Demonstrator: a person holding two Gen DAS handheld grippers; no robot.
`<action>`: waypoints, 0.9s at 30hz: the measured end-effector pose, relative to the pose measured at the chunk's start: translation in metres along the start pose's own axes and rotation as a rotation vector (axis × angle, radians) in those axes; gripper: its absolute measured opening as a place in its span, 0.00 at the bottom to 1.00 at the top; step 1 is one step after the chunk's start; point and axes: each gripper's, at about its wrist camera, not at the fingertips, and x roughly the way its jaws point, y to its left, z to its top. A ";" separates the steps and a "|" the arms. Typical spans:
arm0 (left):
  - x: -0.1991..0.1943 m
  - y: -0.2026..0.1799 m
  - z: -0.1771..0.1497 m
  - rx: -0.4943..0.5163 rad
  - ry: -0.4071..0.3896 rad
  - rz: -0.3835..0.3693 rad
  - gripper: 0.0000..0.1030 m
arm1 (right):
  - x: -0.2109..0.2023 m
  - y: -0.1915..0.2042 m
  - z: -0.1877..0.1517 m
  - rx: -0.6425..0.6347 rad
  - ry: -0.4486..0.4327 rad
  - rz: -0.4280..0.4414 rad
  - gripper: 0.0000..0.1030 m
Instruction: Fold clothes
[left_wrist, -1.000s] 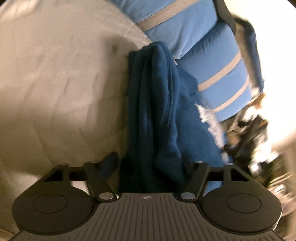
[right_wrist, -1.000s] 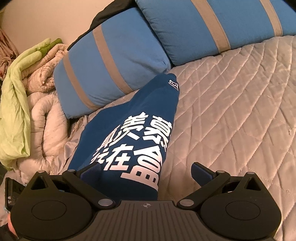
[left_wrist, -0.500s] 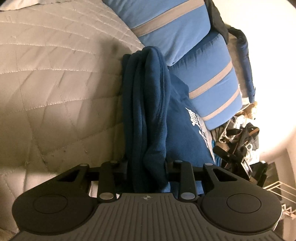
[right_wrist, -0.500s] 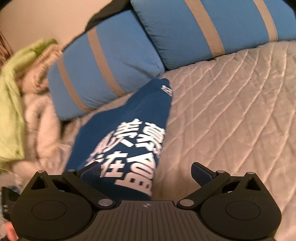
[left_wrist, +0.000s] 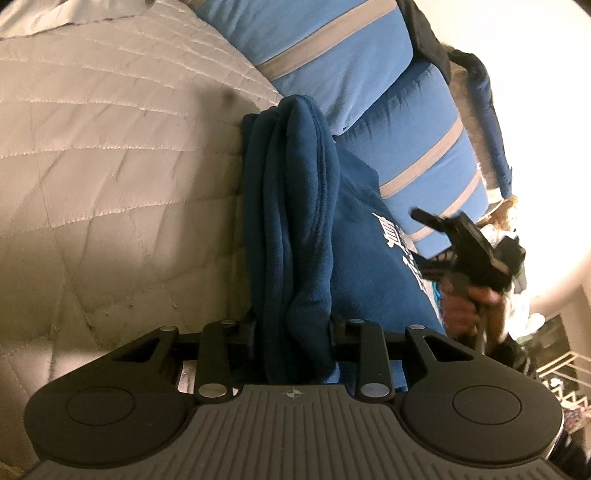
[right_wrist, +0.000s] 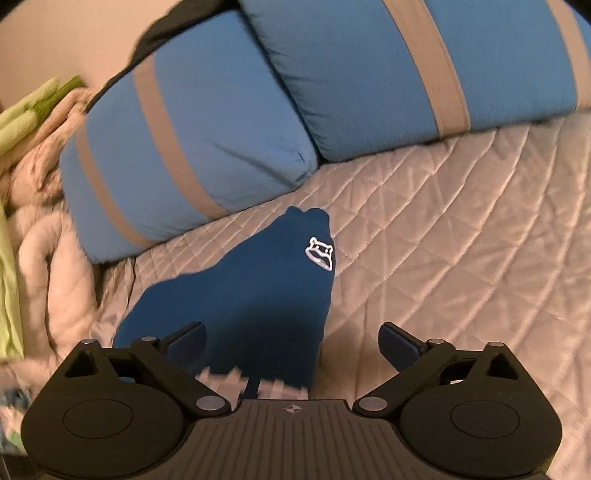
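Left gripper (left_wrist: 293, 326) is clamped on a thick folded bundle of the navy sweatshirt (left_wrist: 291, 206), jaws narrow with the fabric bulging up between them and running away toward the blue striped pillows (left_wrist: 340, 62) at the far end of the quilted bedspread (left_wrist: 110, 155). Right gripper (right_wrist: 291, 341) hangs with its jaws wide and empty, the sweatshirt's flat panel lying under and between them, nearer the left finger, not pinched. Only the right wrist view shows the small white logo (right_wrist: 320, 254) near the garment's far tip and the green cloth (right_wrist: 22, 110) on the rumpled bedding at left; only the left wrist view catches the right gripper itself, at right, gripped in a hand (left_wrist: 465, 306). A second ago the left jaws stood wider around the bundle, and the big white lettering (right_wrist: 255, 384) filled the right view, now just a sliver at the near edge
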 end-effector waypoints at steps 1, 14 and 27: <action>0.000 -0.001 0.000 0.005 0.000 0.006 0.31 | 0.009 -0.006 0.003 0.033 0.008 0.013 0.94; -0.014 -0.032 0.002 0.006 -0.041 0.057 0.24 | 0.052 -0.001 0.004 0.157 0.082 0.136 0.28; -0.092 -0.137 -0.039 0.053 -0.068 -0.013 0.23 | -0.122 0.046 0.001 0.020 0.043 0.121 0.27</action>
